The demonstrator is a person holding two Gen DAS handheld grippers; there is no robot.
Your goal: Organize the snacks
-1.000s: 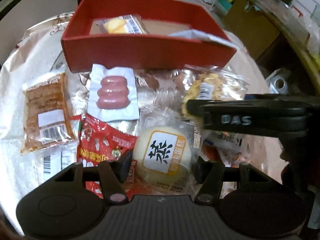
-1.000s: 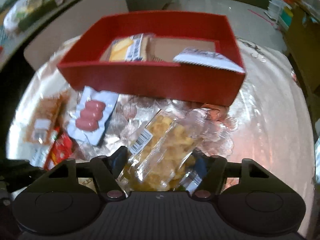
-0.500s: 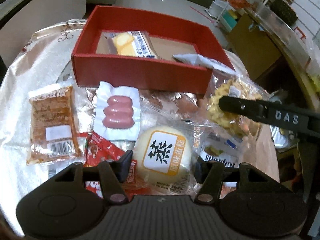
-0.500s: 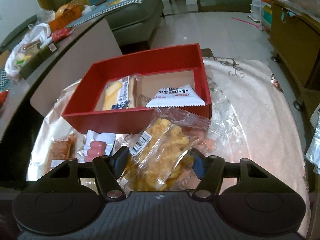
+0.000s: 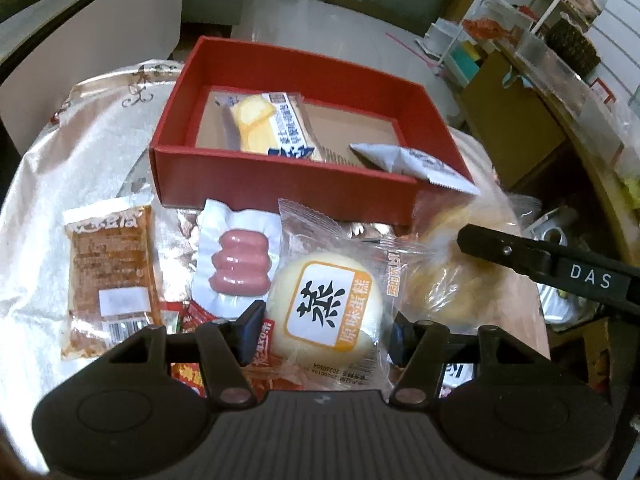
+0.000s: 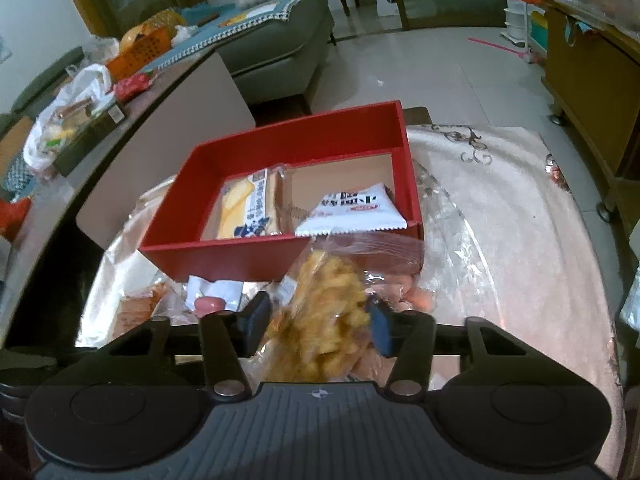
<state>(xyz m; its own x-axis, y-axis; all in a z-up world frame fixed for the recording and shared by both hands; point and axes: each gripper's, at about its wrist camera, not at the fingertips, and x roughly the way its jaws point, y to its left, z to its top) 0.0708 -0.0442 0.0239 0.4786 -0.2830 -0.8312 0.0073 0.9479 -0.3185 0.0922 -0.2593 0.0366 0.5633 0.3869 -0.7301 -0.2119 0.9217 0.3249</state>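
Observation:
My left gripper is shut on a round steamed cake pack, held above the table in front of the red box. My right gripper is shut on a clear bag of yellow crunchy snacks, lifted near the red box's front right corner; it shows blurred in the left wrist view. The box holds a yellow cake pack and a white sachet.
On the table lie a sausage pack, a brown snack pack and red wrappers. The shiny tablecloth covers the round table. A sofa and wooden cabinets stand beyond.
Both grippers have risen with their packs. The right gripper has lifted the crunchy snack bag off the table, toward the box's front right corner.

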